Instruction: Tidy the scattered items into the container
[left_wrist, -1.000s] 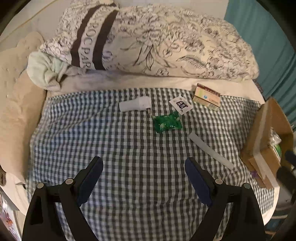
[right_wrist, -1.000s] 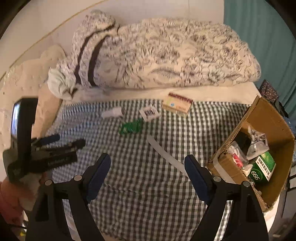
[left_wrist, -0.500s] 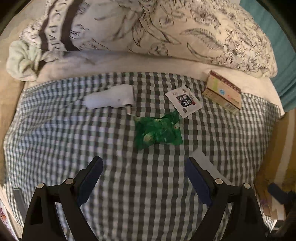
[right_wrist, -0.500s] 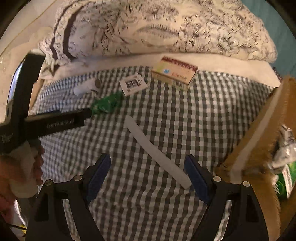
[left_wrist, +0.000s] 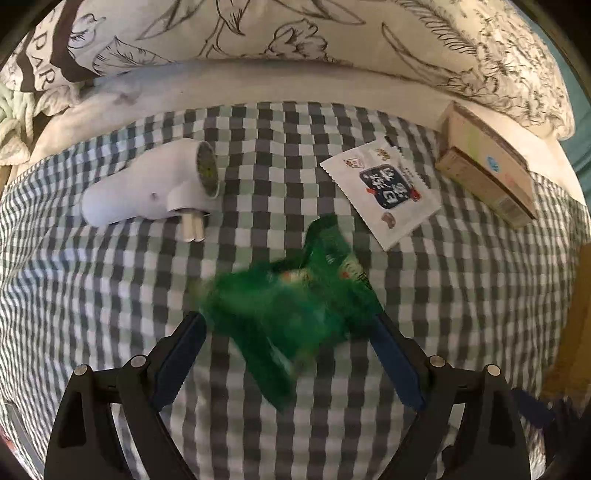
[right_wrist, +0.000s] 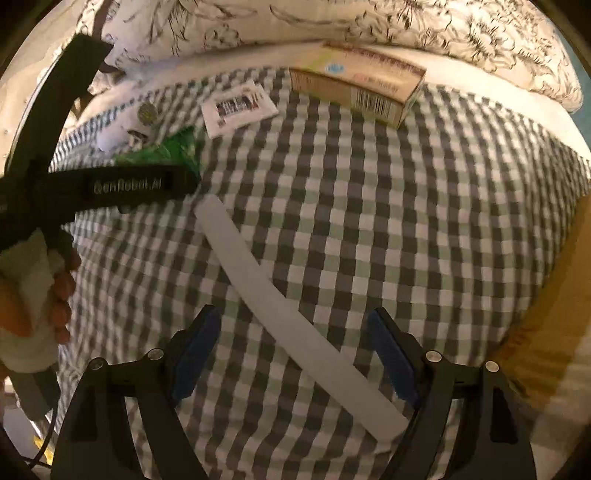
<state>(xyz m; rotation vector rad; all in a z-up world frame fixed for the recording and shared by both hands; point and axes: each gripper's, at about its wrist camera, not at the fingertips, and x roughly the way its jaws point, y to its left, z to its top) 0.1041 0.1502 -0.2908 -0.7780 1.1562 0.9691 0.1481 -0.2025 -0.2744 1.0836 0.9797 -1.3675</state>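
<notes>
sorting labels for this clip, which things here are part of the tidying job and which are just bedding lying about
Part of the job:
green packet
white strip
white plug adapter
white sachet
tan box
cardboard container

Just lying about:
floral duvet
checked cloth

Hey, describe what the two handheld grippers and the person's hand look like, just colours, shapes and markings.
Both grippers, left and right, have black angular frames with silver screws and flat blue-padded fingers. In the right wrist view, the left gripper's black body bears pale "GenRobot.AI" lettering. The person's left hand wears a white fingerless wrap, with the fingertips bare.
</notes>
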